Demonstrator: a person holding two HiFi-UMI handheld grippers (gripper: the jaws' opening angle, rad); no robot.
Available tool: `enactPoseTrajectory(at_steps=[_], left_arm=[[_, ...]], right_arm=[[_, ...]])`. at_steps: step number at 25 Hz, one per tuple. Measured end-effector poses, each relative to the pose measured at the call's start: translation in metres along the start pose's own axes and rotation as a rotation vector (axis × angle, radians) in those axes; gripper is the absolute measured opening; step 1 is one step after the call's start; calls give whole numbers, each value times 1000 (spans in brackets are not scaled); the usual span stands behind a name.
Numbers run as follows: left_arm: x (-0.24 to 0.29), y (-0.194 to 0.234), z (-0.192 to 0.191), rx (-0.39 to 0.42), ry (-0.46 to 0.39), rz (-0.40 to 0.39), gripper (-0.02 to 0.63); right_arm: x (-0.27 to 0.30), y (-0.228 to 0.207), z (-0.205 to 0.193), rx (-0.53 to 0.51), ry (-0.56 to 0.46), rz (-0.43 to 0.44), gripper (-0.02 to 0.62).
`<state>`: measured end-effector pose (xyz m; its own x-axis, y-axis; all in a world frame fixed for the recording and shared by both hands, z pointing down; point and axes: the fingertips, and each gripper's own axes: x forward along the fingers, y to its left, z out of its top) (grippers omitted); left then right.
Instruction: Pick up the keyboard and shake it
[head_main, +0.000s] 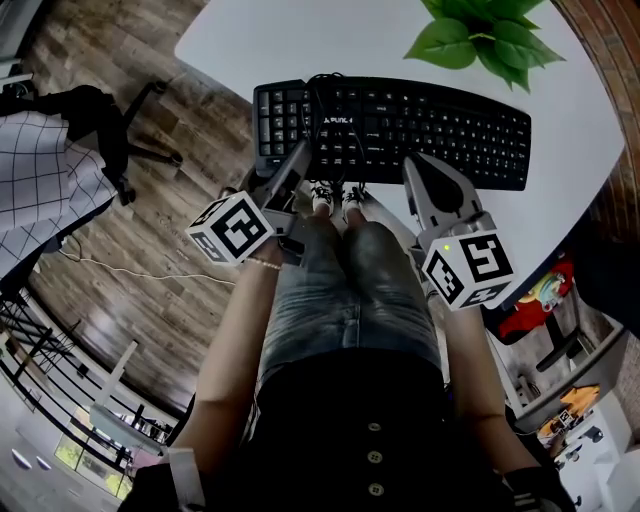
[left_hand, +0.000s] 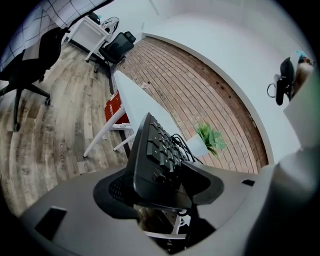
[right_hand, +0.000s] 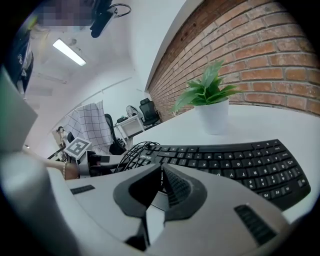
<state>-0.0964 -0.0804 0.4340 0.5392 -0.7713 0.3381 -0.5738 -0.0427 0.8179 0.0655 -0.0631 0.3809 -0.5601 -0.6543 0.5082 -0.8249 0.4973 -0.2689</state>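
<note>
Wall: red brick (right_hand: 260, 45), running behind the white surface (right_hand: 175, 132).
Upper wall: plain white band (left_hand: 225, 45) above the brick.
Floor: grey-brown wood-look planks (left_hand: 45, 135).
Seating: black office chair (left_hand: 118, 47) beside a white desk (left_hand: 88, 31).
Lighting: ceiling strip light (right_hand: 69, 52), lit.

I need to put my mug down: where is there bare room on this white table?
Bare white table lies behind the black curved keyboard, left of the green leafy plant, and right of the keyboard toward the table's edge. Crowded: the keyboard's near edge, where the left gripper and right gripper sit, and its left half under the black cable.
</note>
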Motion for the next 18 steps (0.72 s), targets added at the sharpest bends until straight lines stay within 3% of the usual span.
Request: enactPoseTrajectory(at_steps=[9, 18], left_arm=[[-9, 0, -4, -19, -20, -1, 268], [-16, 0, -8, -124, 28, -48, 213]], right_arm=[[-15, 8, -14, 29, -3, 48, 28], [-19, 19, -27, 110, -10, -19, 29]])
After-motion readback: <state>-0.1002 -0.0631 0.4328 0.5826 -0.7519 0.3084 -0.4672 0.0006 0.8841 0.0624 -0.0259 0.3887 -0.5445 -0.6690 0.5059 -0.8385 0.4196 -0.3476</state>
